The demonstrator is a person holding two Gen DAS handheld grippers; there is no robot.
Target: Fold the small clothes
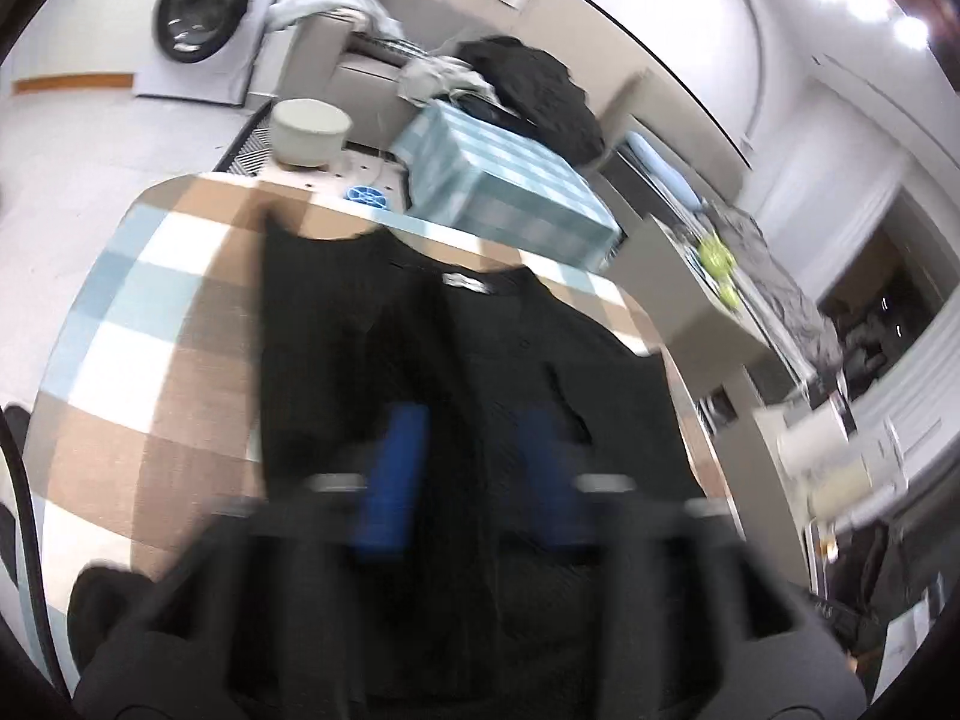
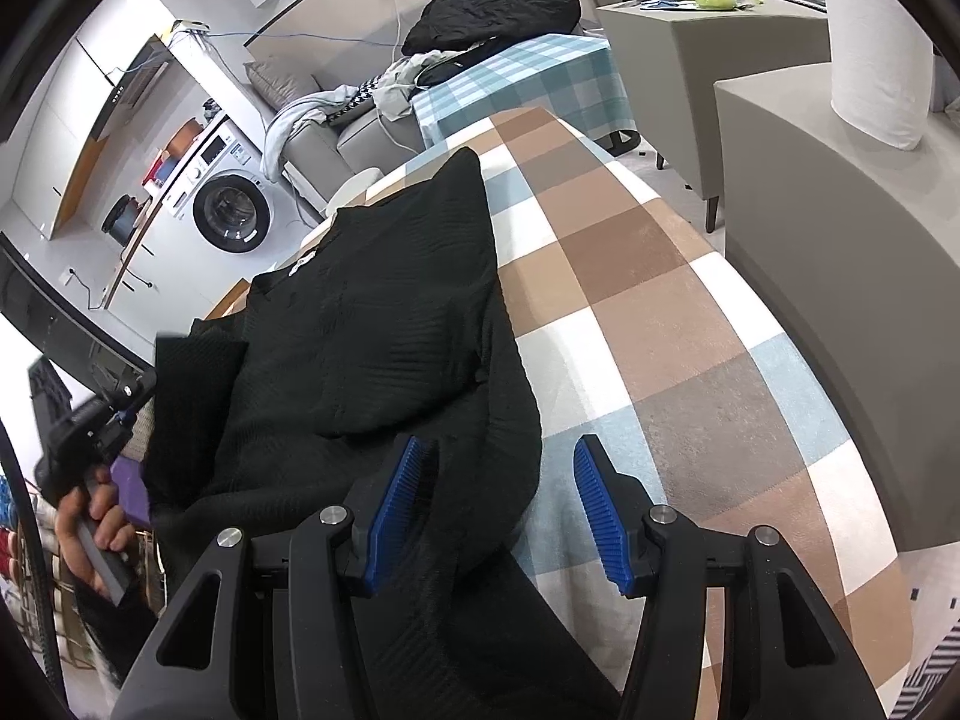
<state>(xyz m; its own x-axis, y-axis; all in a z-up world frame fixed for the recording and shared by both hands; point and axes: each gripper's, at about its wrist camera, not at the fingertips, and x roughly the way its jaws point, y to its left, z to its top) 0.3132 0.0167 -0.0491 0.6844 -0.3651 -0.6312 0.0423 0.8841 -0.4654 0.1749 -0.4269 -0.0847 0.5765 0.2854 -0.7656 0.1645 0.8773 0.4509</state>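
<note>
A black ribbed garment (image 2: 384, 324) lies on a checked brown, white and blue tablecloth (image 2: 660, 312). Its right side is folded over the middle. In the right wrist view my right gripper (image 2: 498, 480) is open, its blue pads astride the garment's lower right edge, empty. My left gripper (image 2: 129, 414) shows at the far left of that view, its jaws hidden by a lifted black flap. In the blurred left wrist view the left gripper (image 1: 474, 456) hovers over the garment (image 1: 480, 348), blue pads apart, with dark cloth between them.
A second table with a blue checked cloth (image 2: 528, 78) holds a pile of dark clothes (image 2: 498, 6). Grey cabinets (image 2: 840, 228) stand to the right. A washing machine (image 2: 231, 210) and a sofa (image 2: 336, 132) stand behind. A white bowl (image 1: 309, 132) sits beyond the table.
</note>
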